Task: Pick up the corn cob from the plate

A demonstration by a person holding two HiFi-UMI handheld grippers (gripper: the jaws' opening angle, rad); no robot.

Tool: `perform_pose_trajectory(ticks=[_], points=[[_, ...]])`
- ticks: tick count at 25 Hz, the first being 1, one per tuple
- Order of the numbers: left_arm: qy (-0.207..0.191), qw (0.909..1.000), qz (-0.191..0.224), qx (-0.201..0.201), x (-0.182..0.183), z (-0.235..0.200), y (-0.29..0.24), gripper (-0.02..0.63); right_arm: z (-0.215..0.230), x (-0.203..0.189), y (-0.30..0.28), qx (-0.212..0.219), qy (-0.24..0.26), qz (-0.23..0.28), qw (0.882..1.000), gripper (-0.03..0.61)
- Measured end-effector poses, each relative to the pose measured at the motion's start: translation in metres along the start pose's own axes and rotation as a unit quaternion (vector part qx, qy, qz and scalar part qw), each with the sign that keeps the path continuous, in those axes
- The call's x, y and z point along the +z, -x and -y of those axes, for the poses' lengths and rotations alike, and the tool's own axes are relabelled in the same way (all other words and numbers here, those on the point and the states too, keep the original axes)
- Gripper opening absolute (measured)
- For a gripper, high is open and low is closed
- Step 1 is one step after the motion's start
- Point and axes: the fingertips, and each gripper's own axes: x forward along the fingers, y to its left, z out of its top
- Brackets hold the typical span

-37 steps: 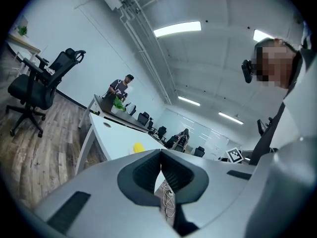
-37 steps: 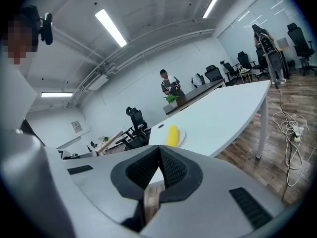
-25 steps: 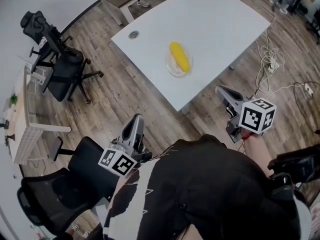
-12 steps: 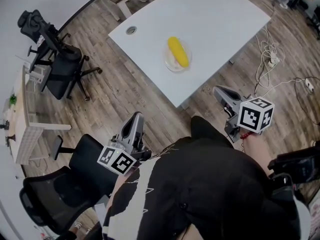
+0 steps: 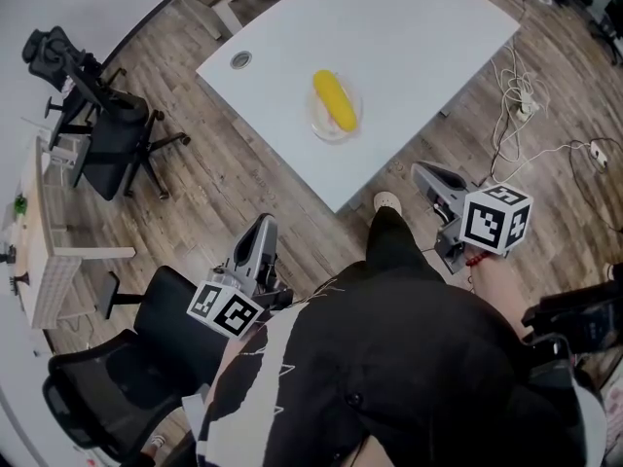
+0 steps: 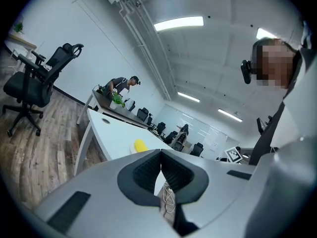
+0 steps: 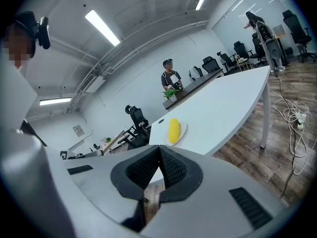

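A yellow corn cob lies on a small clear plate near the front edge of a large white table. The same corn cob on its plate shows in the right gripper view, and as a small yellow corn cob in the left gripper view. My left gripper hovers over the wooden floor, well short of the table, its jaws shut on nothing. My right gripper is off the table's near corner, jaws pressed together and empty. Both are held away from the cob.
Black office chairs stand at the left, another chair just below my left gripper. White cables and a power strip lie on the floor at the right. A person stands by a far desk with a green plant.
The table, plate and corn cob have slid left and up in the head view. A shoe has come into sight under the table's near corner. Both grippers keep their jaws shut.
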Motion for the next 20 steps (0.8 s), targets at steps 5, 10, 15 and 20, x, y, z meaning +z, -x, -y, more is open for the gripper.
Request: perform_pose_trajectory(ticks=[5, 10, 15, 20], points=[[0.0, 0.9999, 0.005, 0.013, 0.006, -0.004, -0.013, 0.012, 0.011, 0.017, -0.016, 0.017, 0.004, 0.001, 1.0, 0.015], [0.006, 0.9994, 0.012, 0.031, 0.014, -0.016, -0.026, 0.012, 0.013, 0.034, -0.044, 0.034, 0.006, -0.02, 0.999, 0.015], [0.021, 0.998, 0.026, 0.054, 0.019, -0.032, -0.046, 0.012, 0.027, 0.046, -0.069, 0.036, 0.006, -0.058, 0.998, 0.015], [0.038, 0.9952, 0.036, 0.083, 0.022, -0.052, -0.062, 0.012, 0.039, 0.061, -0.107, 0.063, -0.01, -0.085, 0.994, 0.015]])
